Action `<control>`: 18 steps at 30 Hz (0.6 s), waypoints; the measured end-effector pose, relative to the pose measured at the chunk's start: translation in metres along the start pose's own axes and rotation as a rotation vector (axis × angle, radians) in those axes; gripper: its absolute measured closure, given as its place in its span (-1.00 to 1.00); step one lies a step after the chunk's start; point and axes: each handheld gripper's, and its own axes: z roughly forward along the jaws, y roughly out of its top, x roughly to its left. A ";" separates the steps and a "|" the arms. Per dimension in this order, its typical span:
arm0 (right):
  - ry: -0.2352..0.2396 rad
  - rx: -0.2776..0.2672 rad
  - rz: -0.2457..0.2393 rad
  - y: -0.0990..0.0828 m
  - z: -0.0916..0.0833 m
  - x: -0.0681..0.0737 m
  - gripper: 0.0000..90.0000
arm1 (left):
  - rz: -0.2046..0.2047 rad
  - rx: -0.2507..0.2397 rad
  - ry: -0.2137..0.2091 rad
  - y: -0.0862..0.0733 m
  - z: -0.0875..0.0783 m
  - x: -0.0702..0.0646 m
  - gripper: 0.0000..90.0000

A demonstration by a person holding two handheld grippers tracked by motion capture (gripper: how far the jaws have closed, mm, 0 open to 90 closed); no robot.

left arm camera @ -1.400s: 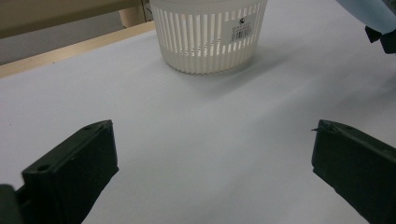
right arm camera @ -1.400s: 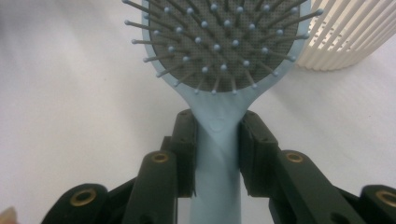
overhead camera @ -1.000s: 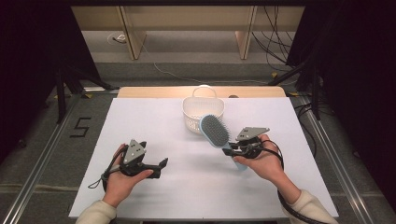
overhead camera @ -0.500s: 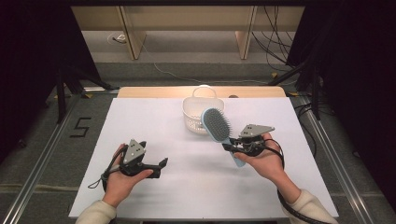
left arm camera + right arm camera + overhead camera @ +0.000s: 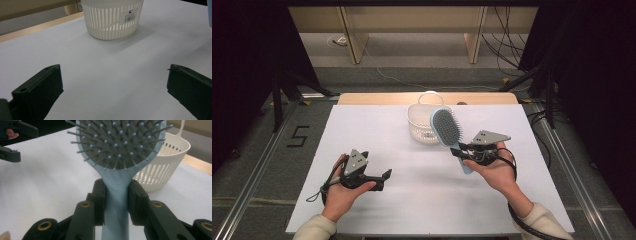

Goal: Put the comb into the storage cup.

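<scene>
Clamped on the handle of the brush (image 5: 117, 152), my right gripper (image 5: 463, 151) holds it raised beside the basket (image 5: 421, 131), bristle head up; my left gripper (image 5: 382, 178) idles open, and next I judge the carry over the rim.

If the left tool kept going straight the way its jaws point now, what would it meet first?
Probably the white basket: it stands ahead of the open left tool, slightly to one side of centre, with bare white table between. How far off it is cannot be judged, so a narrow miss is possible.
</scene>
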 end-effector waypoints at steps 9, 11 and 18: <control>-0.017 -0.033 0.010 0.001 -0.001 -0.001 0.57 | -0.001 -0.002 0.002 0.000 0.000 0.000 -1.00; -0.024 -0.052 0.011 0.002 -0.002 -0.001 0.57 | -0.001 -0.002 0.002 0.000 0.000 0.000 -1.00; -0.042 -0.096 0.021 0.004 -0.005 -0.003 0.57 | -0.001 -0.001 0.003 0.000 0.000 0.000 -1.00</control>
